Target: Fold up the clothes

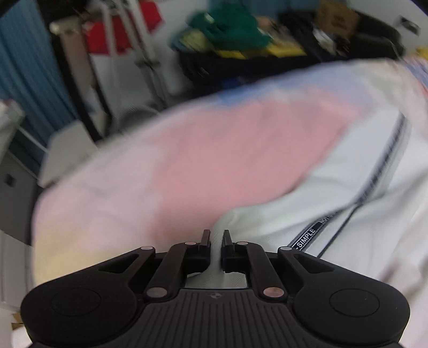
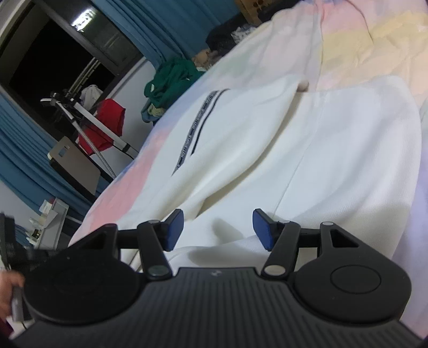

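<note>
A white garment (image 2: 307,150) with a dark lettered stripe (image 2: 199,121) lies on a bed with a pastel pink, blue and yellow sheet (image 2: 374,40). My left gripper (image 1: 216,241) is shut on an edge of the white garment (image 1: 334,187), whose cloth runs between the narrow jaws; the view is blurred by motion. My right gripper (image 2: 218,227) is open with blue pads (image 2: 174,227), low over the near part of the garment, holding nothing.
Beyond the bed's edge stand a drying rack with red clothes (image 2: 107,125), a heap of green clothes (image 2: 171,77), blue curtains (image 2: 160,24) and a dark window. A dark cluttered table (image 1: 267,61) shows in the left wrist view.
</note>
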The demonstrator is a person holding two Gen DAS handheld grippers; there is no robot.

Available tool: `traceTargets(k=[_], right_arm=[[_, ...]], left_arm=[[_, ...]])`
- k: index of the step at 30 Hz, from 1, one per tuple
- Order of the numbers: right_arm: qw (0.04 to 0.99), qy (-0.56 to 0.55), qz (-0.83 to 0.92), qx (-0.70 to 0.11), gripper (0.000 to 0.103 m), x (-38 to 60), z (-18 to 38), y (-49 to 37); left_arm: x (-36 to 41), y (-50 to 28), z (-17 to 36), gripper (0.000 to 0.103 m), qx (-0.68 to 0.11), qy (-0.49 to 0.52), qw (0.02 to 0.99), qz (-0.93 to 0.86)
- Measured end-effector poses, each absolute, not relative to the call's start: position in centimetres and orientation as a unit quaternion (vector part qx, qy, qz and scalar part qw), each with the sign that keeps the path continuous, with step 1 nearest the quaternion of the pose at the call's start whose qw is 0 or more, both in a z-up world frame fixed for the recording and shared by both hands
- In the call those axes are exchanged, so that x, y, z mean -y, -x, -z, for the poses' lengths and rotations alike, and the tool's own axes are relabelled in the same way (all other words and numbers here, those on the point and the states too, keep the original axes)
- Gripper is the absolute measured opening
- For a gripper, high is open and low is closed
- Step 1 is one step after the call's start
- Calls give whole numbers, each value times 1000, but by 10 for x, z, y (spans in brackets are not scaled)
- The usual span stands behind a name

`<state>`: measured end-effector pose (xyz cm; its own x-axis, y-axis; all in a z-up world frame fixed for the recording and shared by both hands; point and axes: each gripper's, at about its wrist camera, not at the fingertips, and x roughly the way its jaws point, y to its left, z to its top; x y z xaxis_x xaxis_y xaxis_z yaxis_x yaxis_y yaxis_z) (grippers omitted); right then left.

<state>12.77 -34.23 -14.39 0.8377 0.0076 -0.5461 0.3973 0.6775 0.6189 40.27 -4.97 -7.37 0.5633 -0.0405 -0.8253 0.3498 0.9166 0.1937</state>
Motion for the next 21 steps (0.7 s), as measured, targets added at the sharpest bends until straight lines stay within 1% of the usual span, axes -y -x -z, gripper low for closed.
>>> traceTargets(k=[2, 6, 8, 9, 10, 12, 14, 16, 18, 20, 21], right_arm=[[879, -383, 111, -263, 61, 342, 143, -129], [877, -383, 117, -265, 61, 345, 146, -130], [877, -382, 119, -266, 61, 347, 148, -129], [877, -382, 120, -267, 61, 348, 150, -129], [876, -383, 121, -268, 61, 349, 151, -129], [873, -388, 121, -270, 61, 352, 153, -129], [872, -392, 120, -267, 61, 354, 153, -128], [872, -395, 119, -264, 61, 355, 153, -129], [868, -405, 113, -263, 61, 356, 153, -129], [864, -418, 106, -260, 61, 358, 154, -127], [860, -427, 102, -259, 60, 360, 155, -127]], left_arm=[[52, -411, 78, 8, -428, -175, 883, 79], [64, -431, 120, 10, -417, -188, 889, 26], [68, -433, 139, 14, -420, -184, 889, 12], [69, -428, 139, 14, -409, -188, 893, 11], [71, -422, 138, 21, -397, -192, 897, 10], [70, -411, 133, 30, -381, -191, 905, 18], [61, -394, 117, 58, -375, -168, 911, 30], [44, -362, 98, 67, -359, -131, 923, 40], [25, -326, 80, 69, -345, -81, 933, 61], [5, -288, 70, 73, -346, -25, 934, 87], [-5, -269, 65, 73, -346, 3, 933, 100]])
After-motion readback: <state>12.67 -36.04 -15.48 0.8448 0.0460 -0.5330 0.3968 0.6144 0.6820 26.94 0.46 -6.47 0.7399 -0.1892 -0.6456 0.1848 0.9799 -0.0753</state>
